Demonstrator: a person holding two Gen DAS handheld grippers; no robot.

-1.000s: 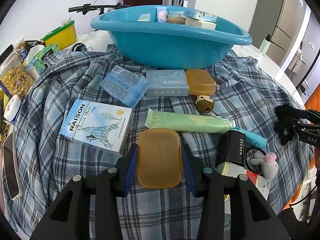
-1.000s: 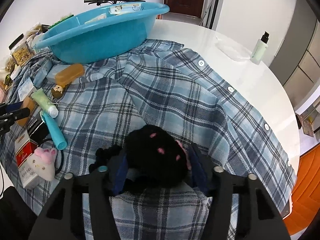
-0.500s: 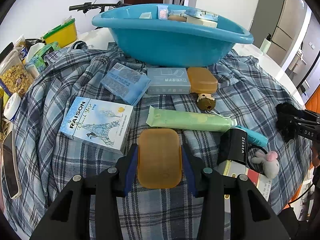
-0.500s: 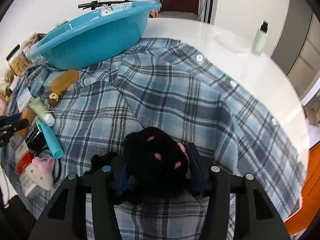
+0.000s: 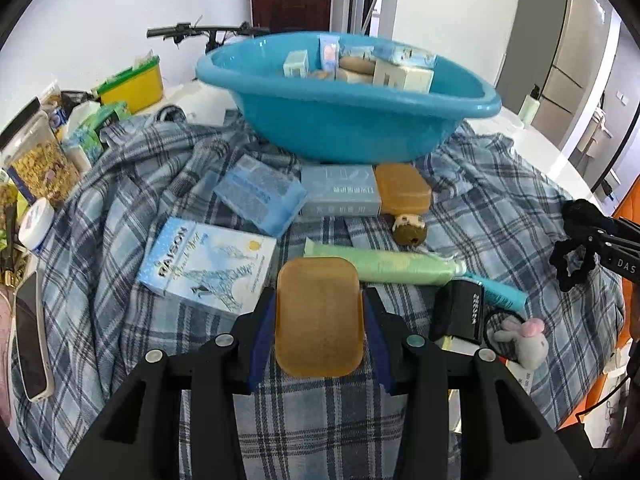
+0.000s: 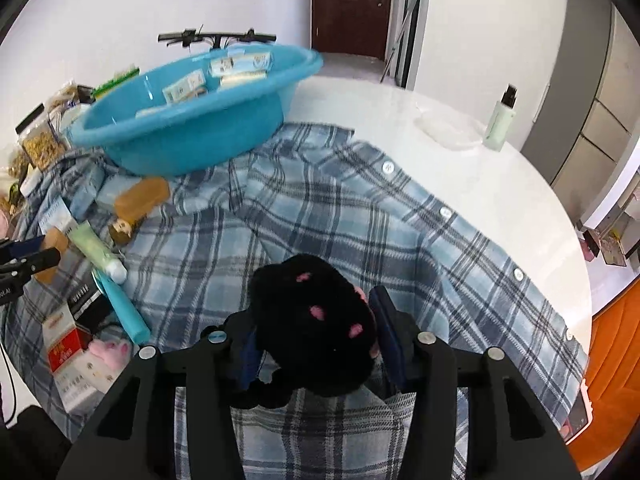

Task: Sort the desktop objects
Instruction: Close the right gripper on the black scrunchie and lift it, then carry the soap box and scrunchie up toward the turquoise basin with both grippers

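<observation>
The amber soap box [image 5: 319,316] sits clamped between the left gripper's [image 5: 319,320] blue pads; the right gripper [image 6: 316,328] grips a black fuzzy toy [image 6: 316,320].

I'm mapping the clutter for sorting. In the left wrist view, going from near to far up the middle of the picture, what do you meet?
Left gripper holding the amber soap case → green tube → grey-blue box → blue basin with small boxes inside.
</observation>
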